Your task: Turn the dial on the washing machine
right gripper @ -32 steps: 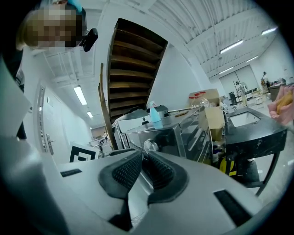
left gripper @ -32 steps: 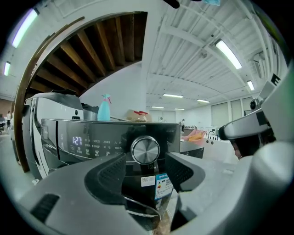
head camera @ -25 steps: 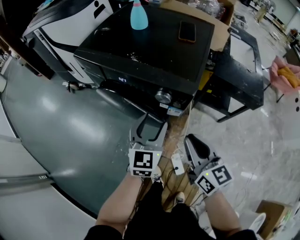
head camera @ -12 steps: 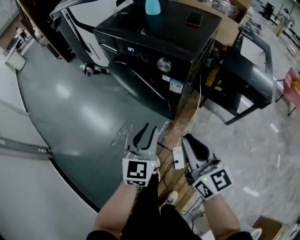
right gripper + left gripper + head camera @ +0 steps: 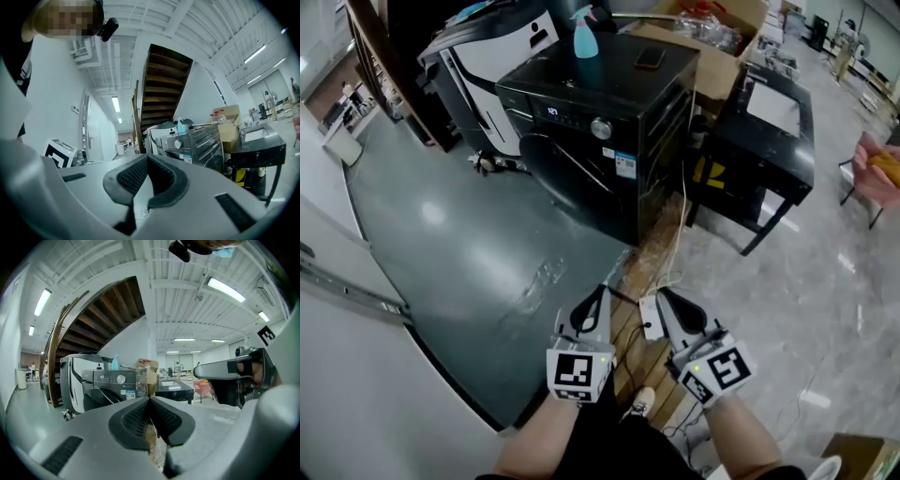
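Note:
The black washing machine (image 5: 591,141) stands far ahead, across the grey floor. Its silver dial (image 5: 601,128) sits on the front panel, beside a lit display. The dial (image 5: 121,378) is small and distant in the left gripper view, and the dial (image 5: 177,144) is equally remote in the right gripper view. My left gripper (image 5: 599,293) hangs low near my body, shut with nothing between its pads (image 5: 140,416). Beside it, my right gripper (image 5: 662,294) is also shut and empty, its pads (image 5: 136,176) meeting at the tips.
A blue spray bottle (image 5: 585,41) and a phone (image 5: 650,58) lie on the machine's top. A black metal stand (image 5: 764,131) is to its right, a cardboard box (image 5: 712,42) behind. Wooden planks (image 5: 649,267) and a cable run along the floor towards me.
The left gripper's jaws have gone from wide open to shut. The washing machine now looks farther away and higher in the head view; both grippers sit lower and closer together.

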A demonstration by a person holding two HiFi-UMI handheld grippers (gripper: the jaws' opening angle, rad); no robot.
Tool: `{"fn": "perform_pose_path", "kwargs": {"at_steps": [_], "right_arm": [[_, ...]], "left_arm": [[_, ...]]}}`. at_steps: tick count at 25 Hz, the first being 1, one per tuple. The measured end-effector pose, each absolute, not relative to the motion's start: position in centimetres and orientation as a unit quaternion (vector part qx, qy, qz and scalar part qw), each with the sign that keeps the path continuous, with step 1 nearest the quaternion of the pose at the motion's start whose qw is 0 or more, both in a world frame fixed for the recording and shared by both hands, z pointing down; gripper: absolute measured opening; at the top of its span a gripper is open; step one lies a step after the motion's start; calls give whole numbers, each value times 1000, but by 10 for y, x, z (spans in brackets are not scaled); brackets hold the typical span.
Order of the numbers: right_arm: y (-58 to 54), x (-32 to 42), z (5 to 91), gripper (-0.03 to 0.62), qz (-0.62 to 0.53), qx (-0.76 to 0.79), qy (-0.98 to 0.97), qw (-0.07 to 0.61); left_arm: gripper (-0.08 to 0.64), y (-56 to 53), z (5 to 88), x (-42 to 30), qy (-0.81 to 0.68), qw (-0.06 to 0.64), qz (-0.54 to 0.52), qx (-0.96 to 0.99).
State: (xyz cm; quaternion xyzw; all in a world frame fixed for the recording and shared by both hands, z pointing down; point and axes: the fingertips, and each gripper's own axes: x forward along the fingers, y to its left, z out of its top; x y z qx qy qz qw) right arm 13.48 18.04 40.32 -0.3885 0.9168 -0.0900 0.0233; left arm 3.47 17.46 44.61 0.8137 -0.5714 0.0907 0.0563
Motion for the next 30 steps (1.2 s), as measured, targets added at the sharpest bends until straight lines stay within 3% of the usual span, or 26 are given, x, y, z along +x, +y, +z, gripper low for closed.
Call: {"fn": "perform_pose_path", "kwargs": {"at_steps": [9,30], "right_arm": [[227,124,375,-3,-80,-382,921,10],[234,77,398,-3,-100,-359,928,-17]], "left_arm": [[5,238,398,28,-577,40,80,812],[5,262,399,-20,-589,47,72,804]]}}
